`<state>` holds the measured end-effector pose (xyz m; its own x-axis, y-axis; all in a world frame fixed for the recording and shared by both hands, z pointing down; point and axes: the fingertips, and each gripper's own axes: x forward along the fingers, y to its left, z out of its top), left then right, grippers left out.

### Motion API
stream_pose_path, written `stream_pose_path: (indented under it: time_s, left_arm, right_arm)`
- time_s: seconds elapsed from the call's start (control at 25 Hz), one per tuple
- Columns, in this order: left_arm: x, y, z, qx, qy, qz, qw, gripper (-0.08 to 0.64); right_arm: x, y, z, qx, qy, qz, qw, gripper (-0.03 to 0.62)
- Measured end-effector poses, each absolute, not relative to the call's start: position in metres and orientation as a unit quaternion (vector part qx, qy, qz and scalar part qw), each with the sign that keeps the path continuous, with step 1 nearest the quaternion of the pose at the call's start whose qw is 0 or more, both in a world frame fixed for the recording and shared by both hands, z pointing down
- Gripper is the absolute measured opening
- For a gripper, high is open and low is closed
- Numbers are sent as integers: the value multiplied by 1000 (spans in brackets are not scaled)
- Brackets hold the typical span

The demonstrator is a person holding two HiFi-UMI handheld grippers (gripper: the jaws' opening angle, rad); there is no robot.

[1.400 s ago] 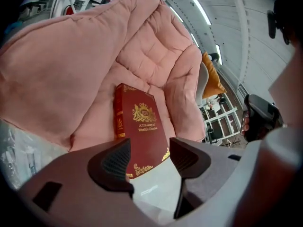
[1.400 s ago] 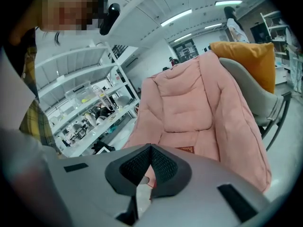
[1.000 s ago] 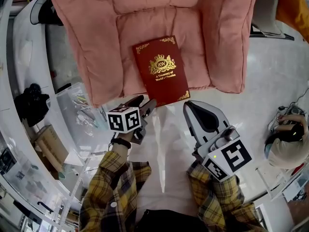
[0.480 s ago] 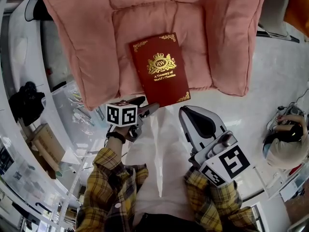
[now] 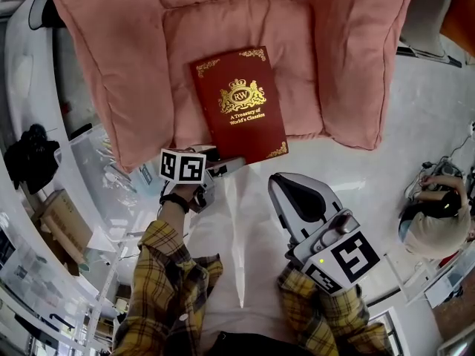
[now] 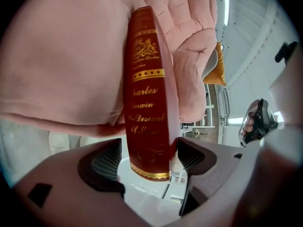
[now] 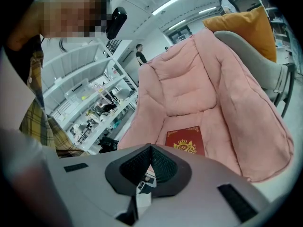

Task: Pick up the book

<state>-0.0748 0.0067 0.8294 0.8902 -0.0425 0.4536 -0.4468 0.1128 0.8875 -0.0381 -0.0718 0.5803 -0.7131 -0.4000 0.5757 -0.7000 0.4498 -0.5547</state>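
the left gripper (image 5: 220,166) has just been opening its 2 jaws, which loosely straddle the red book (image 5: 239,106) at its spine. the right gripper (image 7: 150,150) is clenched, empty.

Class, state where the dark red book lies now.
In the head view, the dark red hardback book lies on the pink cushioned armchair's seat, its near end overhanging the front edge between the left gripper's fingers, which have just been opening.

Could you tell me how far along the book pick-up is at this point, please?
Done: the left gripper, its jaws just opened wide, straddles the near end of the book. In hand: no grip yet; the book lies on the pink armchair. Left: close, then lift. The right gripper is shut, empty.
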Motion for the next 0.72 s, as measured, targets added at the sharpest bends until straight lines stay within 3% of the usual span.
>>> stream_pose_path:
  time_s: [0.2, 0.28, 0.32, 0.72]
  left_arm:
    - [-70, -9, 823, 631, -188, 77, 749, 360]
    - [-69, -9, 821, 630, -186, 74, 750, 353]
    - [-69, -8, 821, 630, -184, 77, 751, 312]
    - [-71, -9, 814, 622, -190, 69, 757, 287]
  right_arm:
    - [-41, -70, 582, 325, -832, 410, 187, 15]
    - [-42, -69, 583, 323, -831, 411, 187, 15]
    - [-42, -69, 583, 323, -831, 411, 187, 15]
    - [-43, -71, 578, 320, -836, 408, 181, 15]
